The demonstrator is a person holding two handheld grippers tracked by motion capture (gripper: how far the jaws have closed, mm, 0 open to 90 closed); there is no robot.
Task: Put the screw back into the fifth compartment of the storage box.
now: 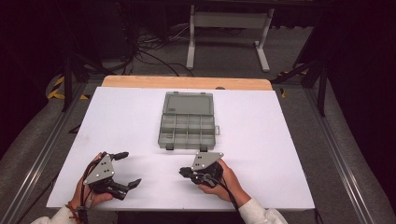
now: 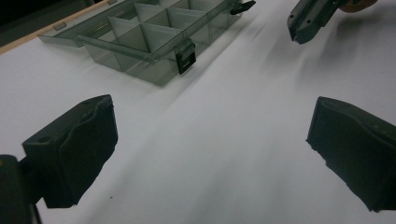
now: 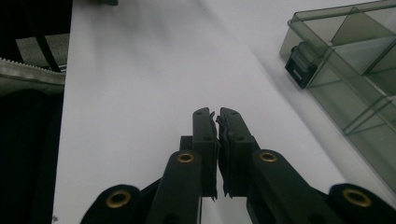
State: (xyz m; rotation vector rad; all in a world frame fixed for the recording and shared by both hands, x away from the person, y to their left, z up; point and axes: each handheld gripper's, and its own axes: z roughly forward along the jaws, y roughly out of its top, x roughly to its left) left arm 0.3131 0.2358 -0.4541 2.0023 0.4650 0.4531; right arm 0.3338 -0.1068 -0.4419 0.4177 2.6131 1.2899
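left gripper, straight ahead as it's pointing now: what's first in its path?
Probably the right gripper; depth is unclear. The left gripper points across bare white table, fingers open, and the compartment box lies off to the side.

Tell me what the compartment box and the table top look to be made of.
Compartment box: apparently smoky translucent plastic, glossy; dividers show through its walls, latches black. Table top: matte white sheet, material unclear, over what looks like wood at the far edge.

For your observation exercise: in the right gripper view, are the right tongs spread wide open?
No: the right tongs have their two black jaws pressed together, holding nothing, above the white table.
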